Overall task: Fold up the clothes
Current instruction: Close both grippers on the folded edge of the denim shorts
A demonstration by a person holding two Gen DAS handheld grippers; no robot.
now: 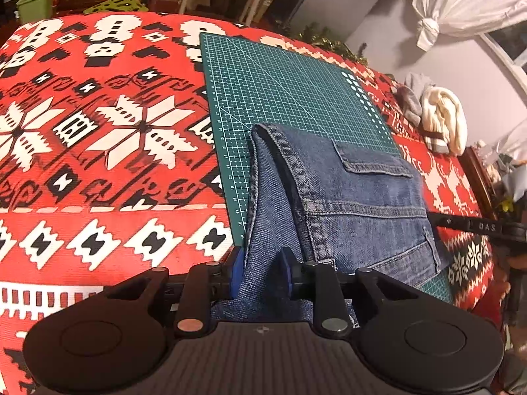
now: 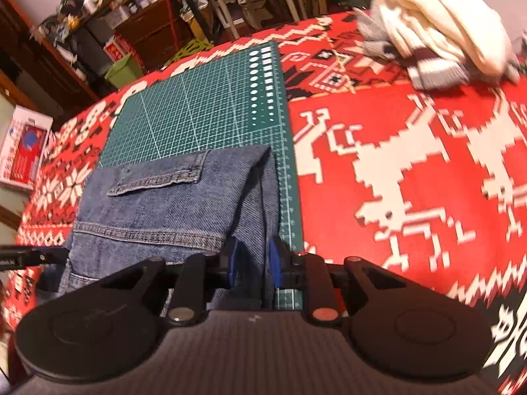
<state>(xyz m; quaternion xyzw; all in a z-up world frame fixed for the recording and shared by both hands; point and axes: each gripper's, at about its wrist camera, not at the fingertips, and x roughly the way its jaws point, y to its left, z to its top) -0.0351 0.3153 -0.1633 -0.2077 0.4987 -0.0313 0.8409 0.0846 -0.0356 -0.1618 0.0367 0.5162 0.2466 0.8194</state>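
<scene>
the table (image 1: 82,131), under a red patterned cloth, carries a green cutting mat (image 1: 280,82) running away from the cameras, and on the near part of that mat lie the jeans (image 1: 346,197), already doubled over at least once: the far edge is a rolled fold, a flapped pocket faces up, and a stitched seam crosses below it. judging by that compact block, the fold looks well under way, perhaps one more turn or a final smoothing left; how many layers sit underneath cannot be told. the near end of the denim runs out of sight below both cameras.

the bundle's far folded edge runs across the mat from side to side, and it reaches from that edge back toward the person, so i would guess its long axis lies along the mat's length, though the hidden near end leaves that uncertain.

beyond the mat, well apart on the right, sits a pile of cream and grey clothes (image 2: 438,26), apparently waiting or finished.

the left gripper (image 1: 262,273) pinches the bundle's left edge between its blue pads (image 1: 286,273); the right gripper (image 2: 253,266) pinches the right edge likewise.
</scene>
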